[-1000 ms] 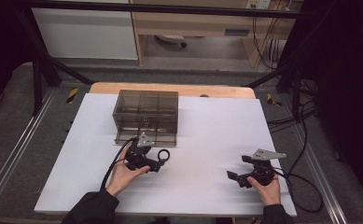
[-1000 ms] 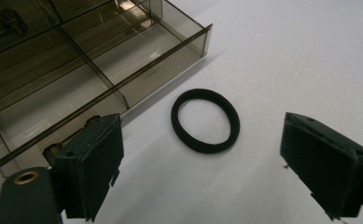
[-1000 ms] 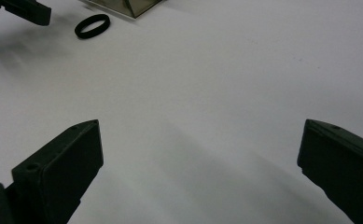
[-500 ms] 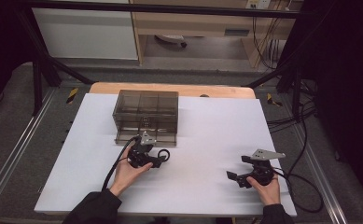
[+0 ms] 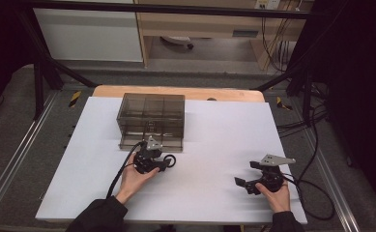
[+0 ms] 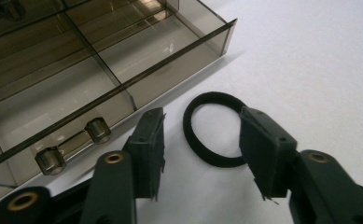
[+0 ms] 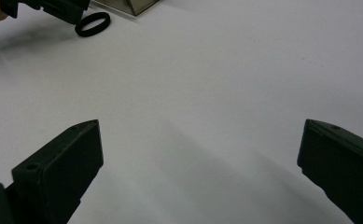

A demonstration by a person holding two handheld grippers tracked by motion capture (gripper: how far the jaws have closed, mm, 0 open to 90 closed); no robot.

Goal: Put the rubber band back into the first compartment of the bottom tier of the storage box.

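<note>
- White surface (image 5: 214, 145) on a wooden top, dark room, grey floor, cables at right
- Black hair tie (image 6: 212, 128) lies flat beside the smoky drawer box (image 5: 151, 116)
- Left gripper (image 6: 202, 140) fingers have just been closing around the tie, not yet pressing
- Right gripper (image 7: 200, 154) fingers spread wide, holding nothing

**Black elastic ring, flat on the sheet by the drawer box**

Black ring (image 6: 215, 132): thin elastic band, closed loop, roughly round, matte. Lies flat on the white table cover (image 5: 214, 145), not stretched or twisted. Sits just beside the front corner of the smoked clear drawer box (image 5: 151, 118), apart from it, no contact visible. In the high view it shows as a small dark loop (image 5: 169, 160) near the box's front edge.
</note>
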